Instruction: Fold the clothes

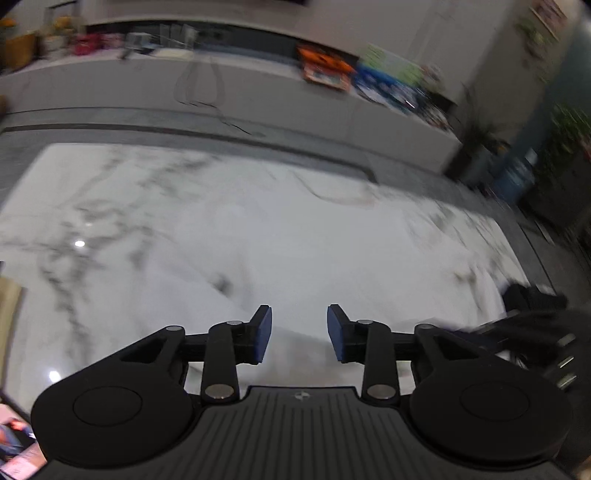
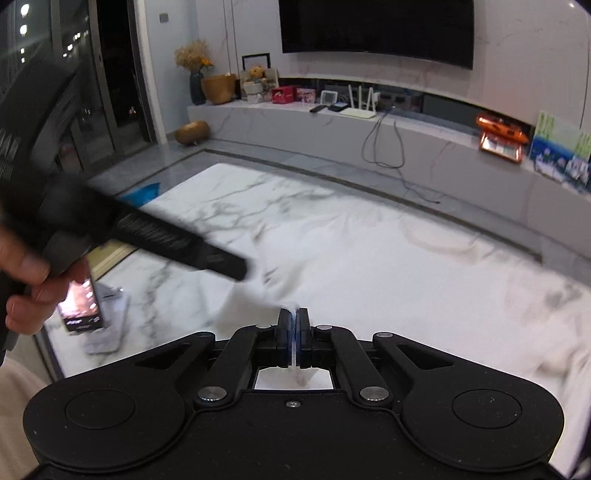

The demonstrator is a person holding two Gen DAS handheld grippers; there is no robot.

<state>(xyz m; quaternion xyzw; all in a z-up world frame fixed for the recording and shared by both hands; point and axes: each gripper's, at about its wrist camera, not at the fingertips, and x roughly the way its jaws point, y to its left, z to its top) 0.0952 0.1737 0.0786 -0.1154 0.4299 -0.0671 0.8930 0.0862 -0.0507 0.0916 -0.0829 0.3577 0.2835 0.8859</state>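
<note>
While the left gripper [image 1: 299,332] hangs above the marble tabletop [image 1: 110,206] with its jaws set well apart and nothing between the blue pads [image 1: 264,334], the right gripper [image 2: 294,332] has its jaws pressed together on a pinch of the white garment [image 2: 369,258], a small tuft of the cloth showing just above the closed tips. From that pinch the garment spreads ahead of the right jaws and off to their right, lying rumpled across the marble and reaching toward the table's far edge. In the left wrist view, which is smeared by blur, the same white cloth lies beneath and ahead of the open jaws, hard to tell apart from the pale stone. To the left of the right jaws, the left gripper [image 2: 207,254] shows as a dark blurred bar slanting down toward the cloth, held by a hand [image 2: 22,280] at the frame's left edge. Below that hand, left of the right jaws, a small dark box [image 2: 79,306] stands on the tabletop. Far ahead of the jaws a long low cabinet [image 2: 295,129] runs beneath a dark screen [image 2: 376,29] on the wall.
</note>
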